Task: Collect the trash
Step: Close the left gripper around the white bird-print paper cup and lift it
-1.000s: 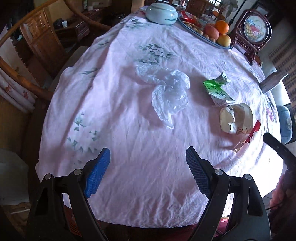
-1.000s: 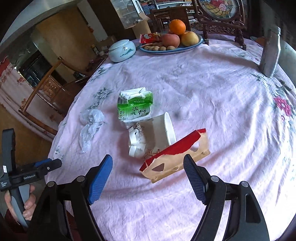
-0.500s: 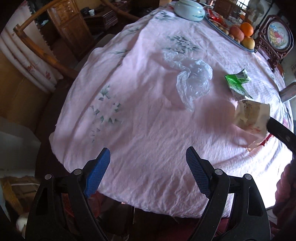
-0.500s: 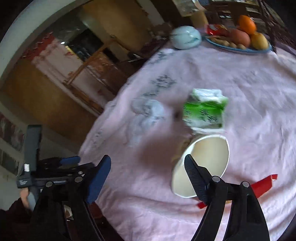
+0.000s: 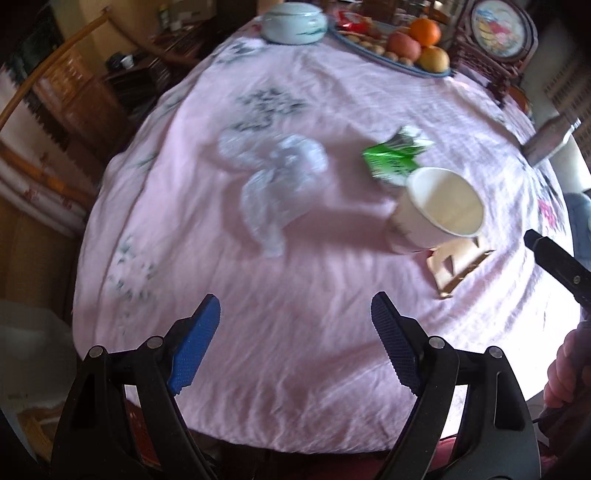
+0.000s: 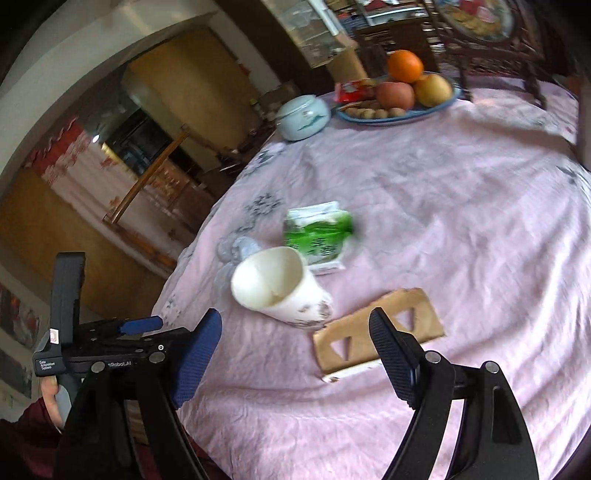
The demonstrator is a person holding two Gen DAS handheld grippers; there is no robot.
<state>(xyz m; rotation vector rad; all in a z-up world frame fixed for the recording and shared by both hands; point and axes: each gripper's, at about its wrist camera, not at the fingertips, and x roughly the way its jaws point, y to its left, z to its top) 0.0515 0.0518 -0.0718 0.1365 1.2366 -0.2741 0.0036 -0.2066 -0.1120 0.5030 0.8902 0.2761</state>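
Observation:
Trash lies on the pink tablecloth [image 5: 295, 229]. There is a crumpled clear plastic bag [image 5: 280, 177], a green drink carton [image 5: 395, 158], a white paper cup [image 5: 436, 210] tipped on its side, and a brown cardboard piece [image 5: 454, 266] with cut-outs. My left gripper [image 5: 295, 306] hangs open over bare cloth, short of the bag. My right gripper [image 6: 295, 321] is open too. The cup [image 6: 280, 288] lies just beyond its fingertips, and the cardboard [image 6: 354, 325] sits by its right finger. Behind the cup are the carton [image 6: 317, 236] and part of the bag [image 6: 225, 251]. The left gripper [image 6: 142, 325] shows at the table's edge.
At the far side stand a blue plate of fruit and nuts [image 6: 399, 110], a pale lidded jar [image 6: 303, 116], a framed ornament [image 5: 498, 33] and a metal flask [image 5: 550, 136]. A wooden chair [image 5: 48, 110] stands beyond the left edge. A hand [image 5: 565, 369] holds the right gripper.
The cup has left its spot beside the carton and turned its mouth toward the cameras. The cardboard now shows its brown face instead of red. Both views have swung and moved back.

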